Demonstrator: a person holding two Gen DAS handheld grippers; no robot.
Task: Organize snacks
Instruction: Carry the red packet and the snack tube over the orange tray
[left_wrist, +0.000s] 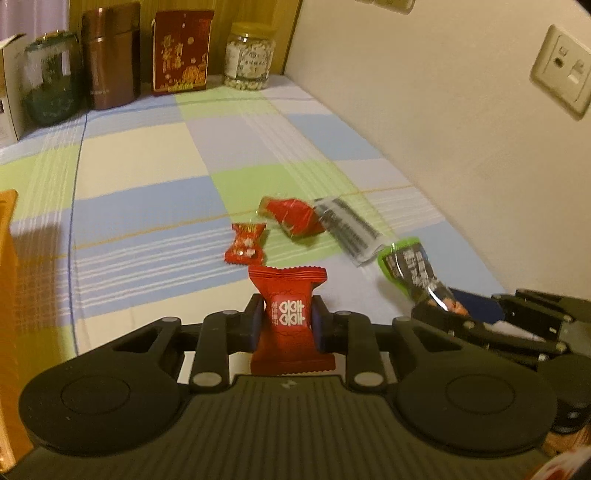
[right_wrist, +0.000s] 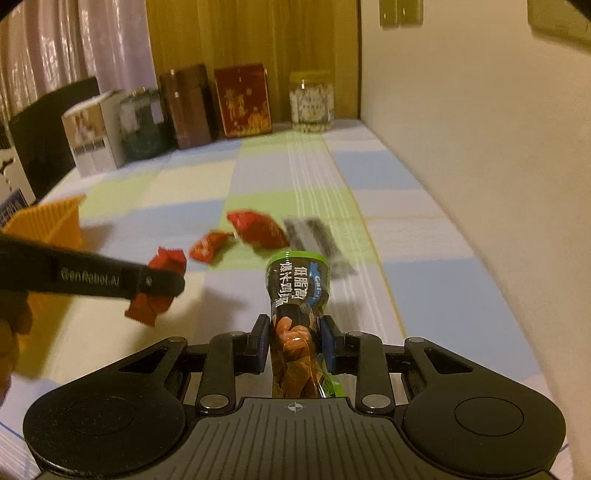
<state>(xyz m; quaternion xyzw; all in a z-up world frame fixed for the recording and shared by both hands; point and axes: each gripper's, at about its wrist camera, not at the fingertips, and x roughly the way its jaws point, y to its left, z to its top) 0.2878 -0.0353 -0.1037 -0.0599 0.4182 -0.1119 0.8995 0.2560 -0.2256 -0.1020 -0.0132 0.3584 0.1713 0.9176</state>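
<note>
- Left gripper: jaws closed on a red candy packet, pinched at its middle and standing upright above the checked cloth. White double-happiness emblem on the packet face; the small characters beside it are too fine to read.
- Right gripper: jaws closed on a green-and-black snack pouch, held lengthwise between the fingers. White Chinese print on the black panel, partly legible as "低脂高"; a blue band reads "Cal…", the rest turned away.
- Loose on the cloth ahead of both grippers, toward the wall-side edge: a small red candy, a larger red foil wrapper and a silver-and-black sachet. The wrapper and sachet touch; the sachet's print is blurred.
- Right wrist view only: the left gripper's side arm carries the lettering "GenRobot.AI"; an orange ribbed basket sits near the left edge; a white carton shows at the far left corner.
- Left wrist view only: a wall socket plate on the wall to the right.
- Far edge, both views: dark glass jar, brown box, red box with gold characters (unreadable), clear jar with yellow lid.
</note>
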